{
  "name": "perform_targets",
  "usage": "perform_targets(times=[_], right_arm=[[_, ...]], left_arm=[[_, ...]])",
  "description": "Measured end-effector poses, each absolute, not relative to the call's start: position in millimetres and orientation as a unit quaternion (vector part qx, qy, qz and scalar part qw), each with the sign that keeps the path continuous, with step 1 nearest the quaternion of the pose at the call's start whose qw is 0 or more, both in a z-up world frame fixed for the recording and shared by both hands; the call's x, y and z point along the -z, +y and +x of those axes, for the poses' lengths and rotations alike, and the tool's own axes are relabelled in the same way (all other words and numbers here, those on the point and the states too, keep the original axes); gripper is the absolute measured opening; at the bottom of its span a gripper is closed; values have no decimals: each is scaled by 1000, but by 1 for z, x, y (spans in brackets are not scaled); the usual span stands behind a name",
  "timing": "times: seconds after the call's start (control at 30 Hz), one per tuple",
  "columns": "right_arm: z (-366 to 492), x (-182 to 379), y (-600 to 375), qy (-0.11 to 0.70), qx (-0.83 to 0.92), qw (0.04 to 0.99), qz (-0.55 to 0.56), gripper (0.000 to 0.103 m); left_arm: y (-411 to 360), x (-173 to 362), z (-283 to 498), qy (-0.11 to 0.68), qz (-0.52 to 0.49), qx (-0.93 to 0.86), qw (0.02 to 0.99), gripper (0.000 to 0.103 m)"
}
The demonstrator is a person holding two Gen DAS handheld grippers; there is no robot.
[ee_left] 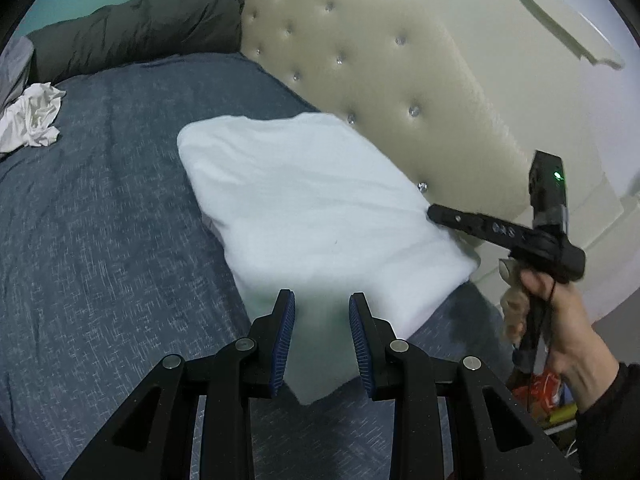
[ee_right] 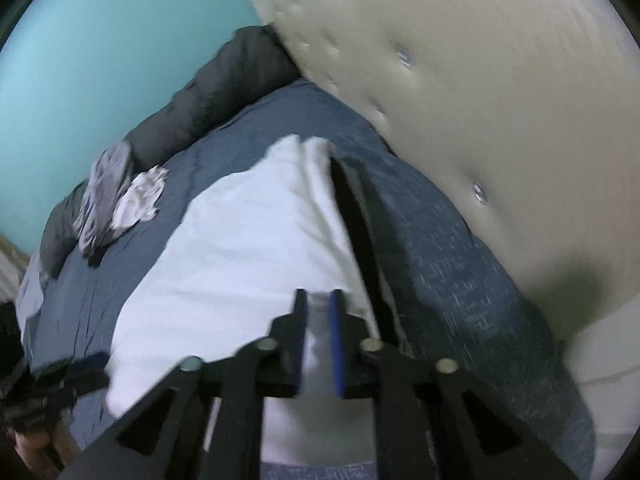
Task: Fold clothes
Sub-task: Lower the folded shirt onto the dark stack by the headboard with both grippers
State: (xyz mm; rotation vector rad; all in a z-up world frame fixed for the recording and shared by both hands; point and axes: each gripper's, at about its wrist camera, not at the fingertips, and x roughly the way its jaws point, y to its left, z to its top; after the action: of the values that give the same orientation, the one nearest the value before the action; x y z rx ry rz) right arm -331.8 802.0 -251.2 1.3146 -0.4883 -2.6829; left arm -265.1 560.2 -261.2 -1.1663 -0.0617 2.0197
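The folded white garment [ee_left: 316, 200] sits mid-frame in my left view, a thick rectangular bundle on the blue-grey bedspread [ee_left: 112, 208], its long axis running from upper left toward lower right, the far edge pushed up near the tufted headboard [ee_left: 360, 60]. It looks folded over on itself already, though I can't tell whether another fold is due or whether this is as compact as it gets. My left gripper [ee_left: 322, 320] is at the bottom centre, blue pads apart with cloth showing in the gap; the jaws stand spread, not pinching, and I'd guess they're placed at that near corner to steady or take it. At the right edge of the frame my right hand [ee_left: 560, 312] holds the right gripper [ee_right: 318, 312] with its fingers reaching onto the bundle's right end. In its own view, bottom centre, the pads are closer together with pale fabric between them, but the blur beats me: I cannot tell if they're clamped or just resting over it. There the garment runs away toward the upper middle, layered edges showing at the far end. Off in the upper left lies a crumpled white cloth [ee_left: 32, 120], well apart, beside a dark rolled duvet [ee_left: 136, 24].
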Motion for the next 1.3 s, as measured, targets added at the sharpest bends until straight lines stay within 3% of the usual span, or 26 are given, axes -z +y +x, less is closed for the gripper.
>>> perform_targets(times=[0.33,0.6,0.87,1.3], right_arm=[[-319,243,812,-168,897,11,409,0],[-291,226,793,-152,914,48,372,2],[-284,268,802,-179,898,29,400,1],[-271,244,778,-174,913,48,365,1]], left_arm=[[560,262,-260,-15,-457,-796,396,31],[560,249,-258,-1,-443,-805,394,31],[561,262,-251,5,-452,-802,390,30],[562,268,-249,7,-453,-805,384,30]])
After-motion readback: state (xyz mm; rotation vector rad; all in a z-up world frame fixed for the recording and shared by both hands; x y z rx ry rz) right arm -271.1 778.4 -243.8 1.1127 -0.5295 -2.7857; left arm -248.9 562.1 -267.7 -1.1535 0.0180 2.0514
